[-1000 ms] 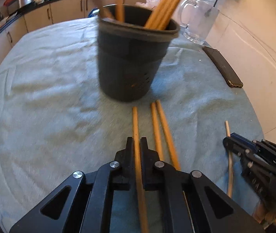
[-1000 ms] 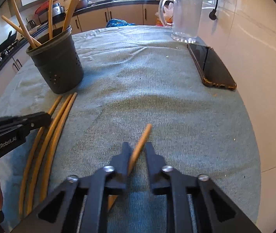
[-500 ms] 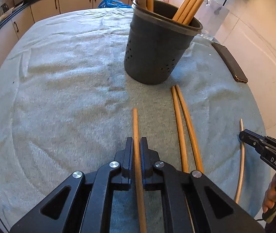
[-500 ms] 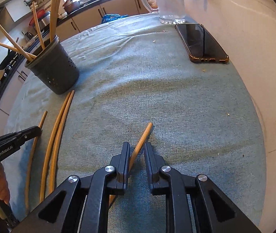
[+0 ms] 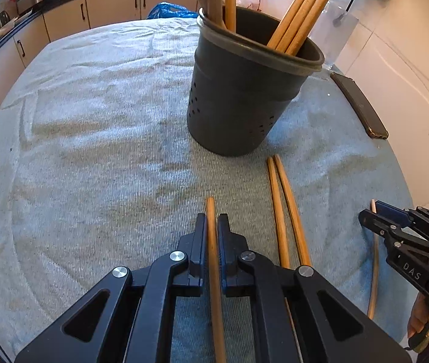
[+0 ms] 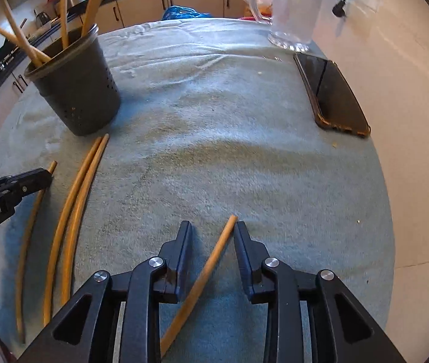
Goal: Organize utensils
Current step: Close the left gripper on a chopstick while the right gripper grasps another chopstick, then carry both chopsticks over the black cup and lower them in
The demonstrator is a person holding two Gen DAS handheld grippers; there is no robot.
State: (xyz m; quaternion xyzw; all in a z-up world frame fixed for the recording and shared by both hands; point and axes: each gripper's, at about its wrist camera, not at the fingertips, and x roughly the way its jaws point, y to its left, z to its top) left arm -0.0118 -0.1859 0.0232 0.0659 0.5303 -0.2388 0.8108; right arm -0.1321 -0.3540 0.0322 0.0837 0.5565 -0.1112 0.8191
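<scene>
My left gripper (image 5: 211,225) is shut on a wooden stick (image 5: 212,260) that points toward the dark perforated utensil holder (image 5: 238,99), which stands ahead with several wooden sticks in it. Two more sticks (image 5: 284,211) lie side by side on the towel to the right. My right gripper (image 6: 211,231) is open, its fingers on either side of a wooden stick (image 6: 205,275) that lies on the towel. The right gripper also shows in the left wrist view (image 5: 401,236), and the left gripper shows in the right wrist view (image 6: 11,187). The holder (image 6: 78,90) stands at the far left there.
A pale green towel (image 6: 229,151) covers the table. A black phone (image 6: 332,93) lies near the right edge. A glass mug (image 6: 290,12) stands at the far right. Kitchen cabinets run behind, and a white wall is close on the right.
My right gripper has opened around its stick, which now lies on the towel. My left gripper, still holding its stick, has shifted left and drawn back from the holder.
</scene>
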